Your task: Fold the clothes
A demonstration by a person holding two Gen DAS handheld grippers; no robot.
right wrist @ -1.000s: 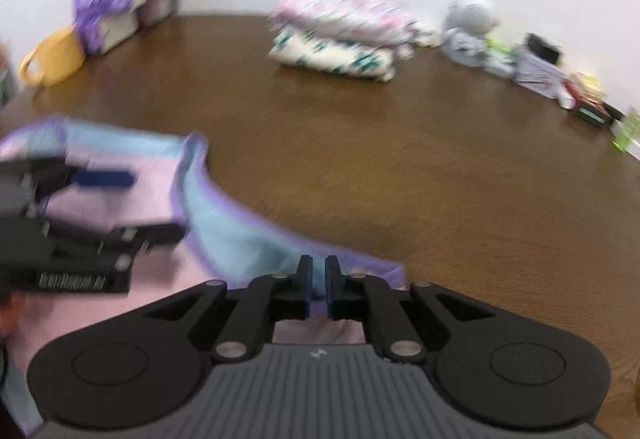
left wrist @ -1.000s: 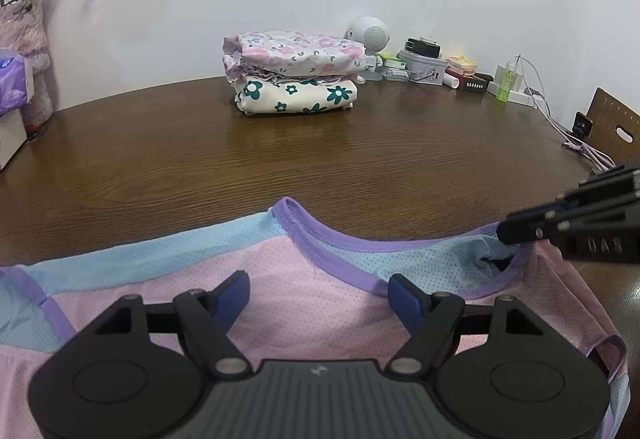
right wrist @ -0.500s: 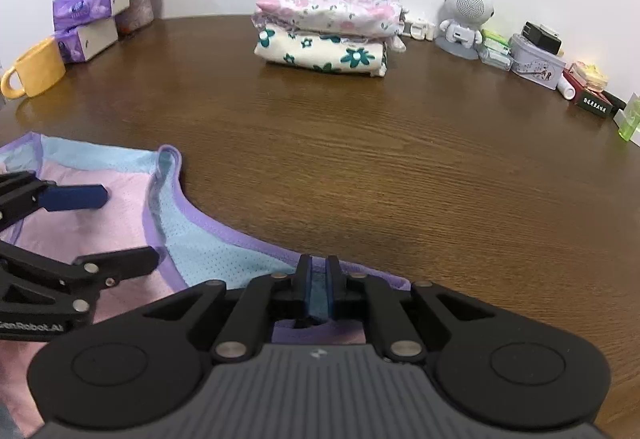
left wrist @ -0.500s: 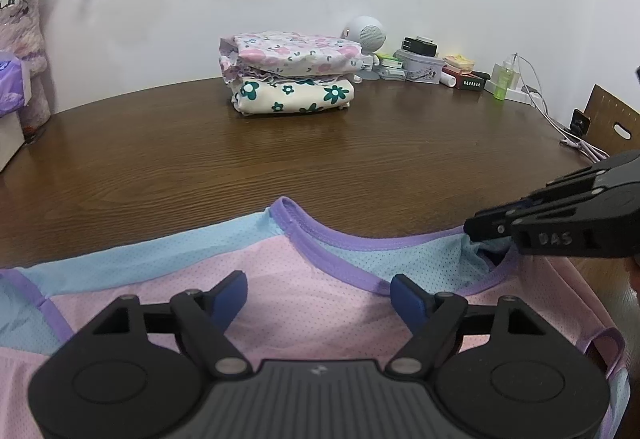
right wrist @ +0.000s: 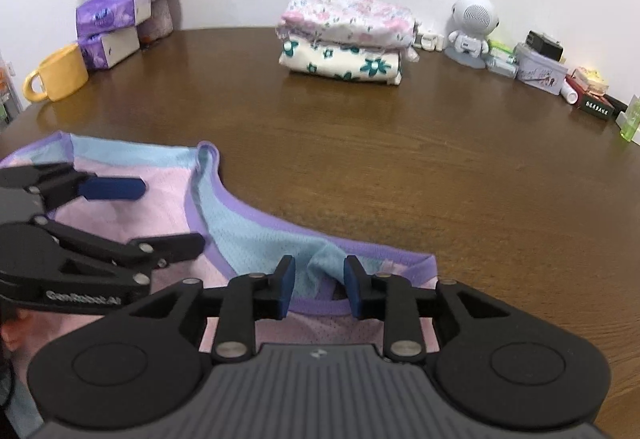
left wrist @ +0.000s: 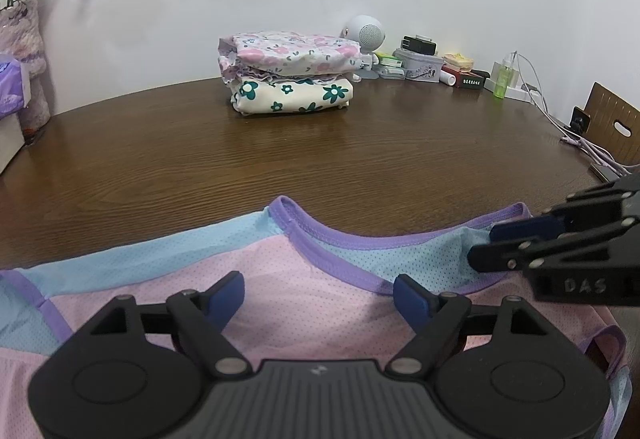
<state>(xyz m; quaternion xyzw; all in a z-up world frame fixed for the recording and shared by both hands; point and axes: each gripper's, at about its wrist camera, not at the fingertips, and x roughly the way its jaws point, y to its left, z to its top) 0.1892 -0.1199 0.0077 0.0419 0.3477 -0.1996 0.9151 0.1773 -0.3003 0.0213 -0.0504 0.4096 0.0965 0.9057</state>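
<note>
Where mesh shirt [left wrist: 304,279] meets wood-grain table [left wrist: 320,159], both tongs, left [left wrist: 319,293] and right [right wrist: 319,283], spread wide.

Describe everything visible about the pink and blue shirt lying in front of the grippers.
The shirt is a sleeveless mesh top, pink in front, light blue at the shoulders and inside back, with purple binding at neckline and armholes. It lies mostly flat, neckline toward the table centre. A small bunched fold of the blue fabric stands between the open right gripper fingers; whether they touch it is unclear. The open left gripper hovers over the pink chest.
</note>
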